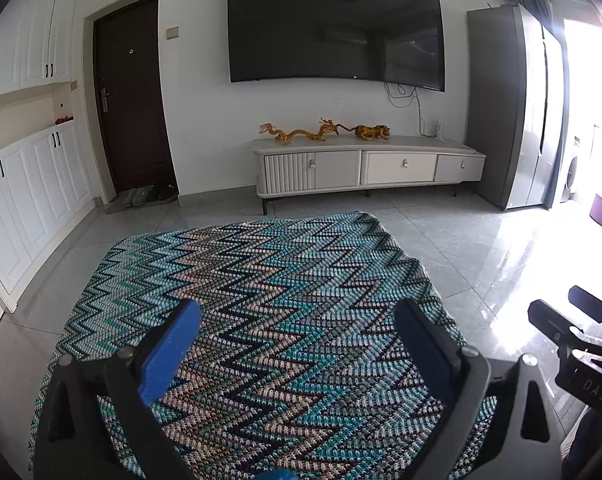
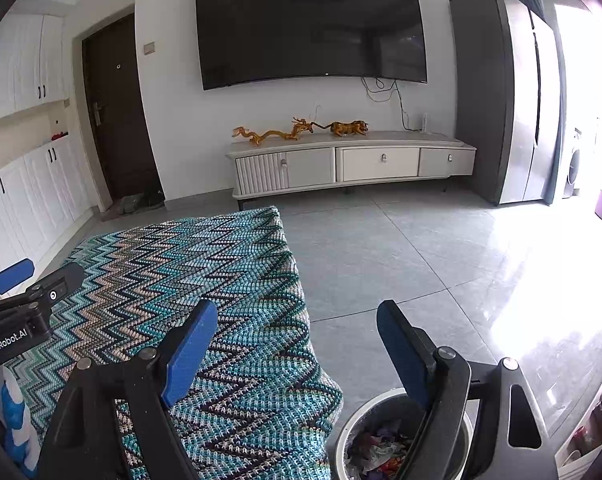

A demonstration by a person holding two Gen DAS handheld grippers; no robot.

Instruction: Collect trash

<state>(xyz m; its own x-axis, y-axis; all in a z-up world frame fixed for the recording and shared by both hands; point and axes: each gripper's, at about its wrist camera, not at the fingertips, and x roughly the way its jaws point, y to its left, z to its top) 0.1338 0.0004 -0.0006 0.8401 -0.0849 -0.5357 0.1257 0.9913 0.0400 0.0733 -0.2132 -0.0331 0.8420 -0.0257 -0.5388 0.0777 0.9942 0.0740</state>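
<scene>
This is a home living room. A big dark TV hangs on the white wall at 12 o'clock, above a low white TV cabinet with drawers and golden dragon and tiger figurines. A dark front door with shoes at its foot stands at 10 o'clock, beside white cupboards. A tall grey fridge fills 2 o'clock. The floor is glossy grey tile, and a zigzag knitted cloth covers the desk at 6 o'clock.
</scene>
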